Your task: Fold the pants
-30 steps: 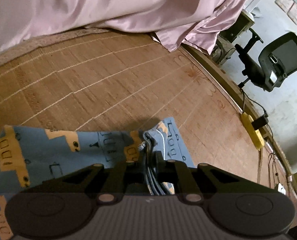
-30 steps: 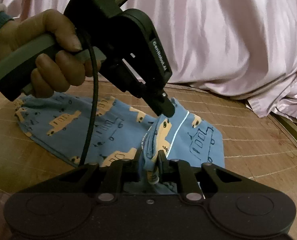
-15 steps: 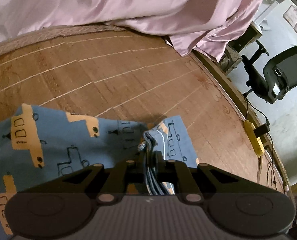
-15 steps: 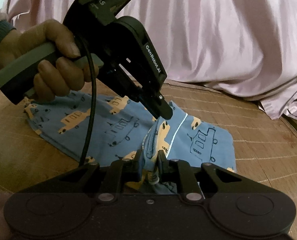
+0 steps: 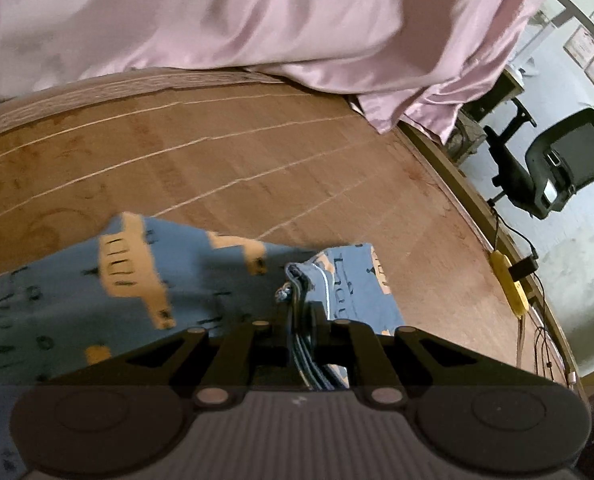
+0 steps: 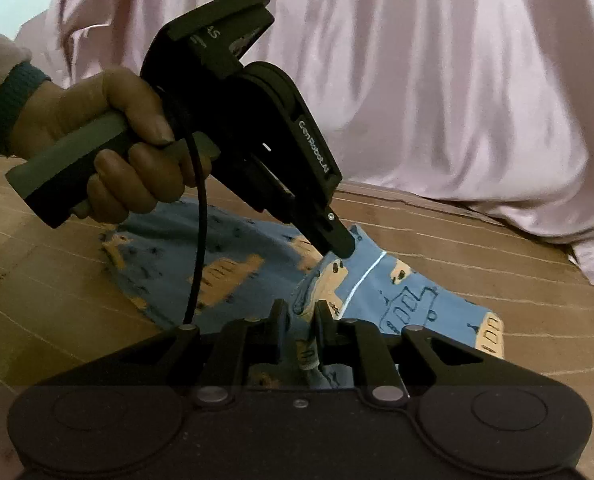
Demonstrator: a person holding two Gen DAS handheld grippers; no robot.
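The pants (image 5: 137,284) are small, blue, with orange vehicle prints, and lie on a woven brown mat. My left gripper (image 5: 302,308) is shut on a bunched edge of the pants, lifted a little off the mat. In the right wrist view the left gripper (image 6: 337,246) comes down from the upper left, held by a hand, with its tips pinching the pants (image 6: 225,264). My right gripper (image 6: 300,314) is shut on the same raised fold, just in front of the left gripper's tips.
A pink satin sheet (image 5: 257,20) is heaped along the far side of the mat (image 5: 257,152) and shows in the right wrist view (image 6: 437,80). Beyond the mat's right edge are a black office chair (image 5: 565,164) and a yellow power strip (image 5: 511,284) with cables.
Both grippers have lifted and carried the pinched edge of the pants across the mat, towards the pink sheet. More of the pants has slid into the left wrist view.
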